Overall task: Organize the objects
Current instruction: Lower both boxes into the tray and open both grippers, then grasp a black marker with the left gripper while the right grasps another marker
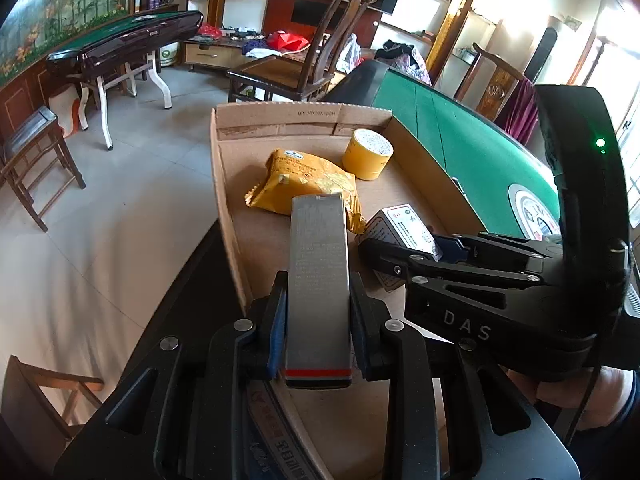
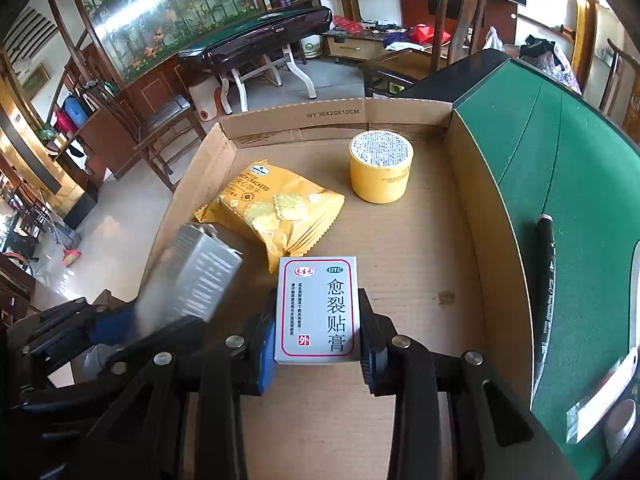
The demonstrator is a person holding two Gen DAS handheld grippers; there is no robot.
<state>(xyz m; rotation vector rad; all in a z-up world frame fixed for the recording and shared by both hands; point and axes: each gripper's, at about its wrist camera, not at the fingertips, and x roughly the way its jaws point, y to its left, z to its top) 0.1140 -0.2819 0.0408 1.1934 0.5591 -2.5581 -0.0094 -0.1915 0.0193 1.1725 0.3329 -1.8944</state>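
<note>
While clamped on grey carton (image 1: 319, 280), left tongs (image 1: 319, 320) over near-left of cardboard tray (image 2: 472, 216). Right tongs (image 2: 318, 350) pressed on white medicine box (image 2: 318, 308), just right of grey carton, above tray floor. Yellow cracker packet (image 2: 276, 208) lying mid-tray, far-left of white box. Yellow tape roll (image 2: 381, 166) upright near far wall, apart from packet. Tray on green worktop (image 2: 580, 184); black marker (image 2: 546, 276) on felt right of tray.

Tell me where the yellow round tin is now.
In both wrist views, the yellow round tin stands in the cardboard box's far right corner, right of the cracker bag.
</note>
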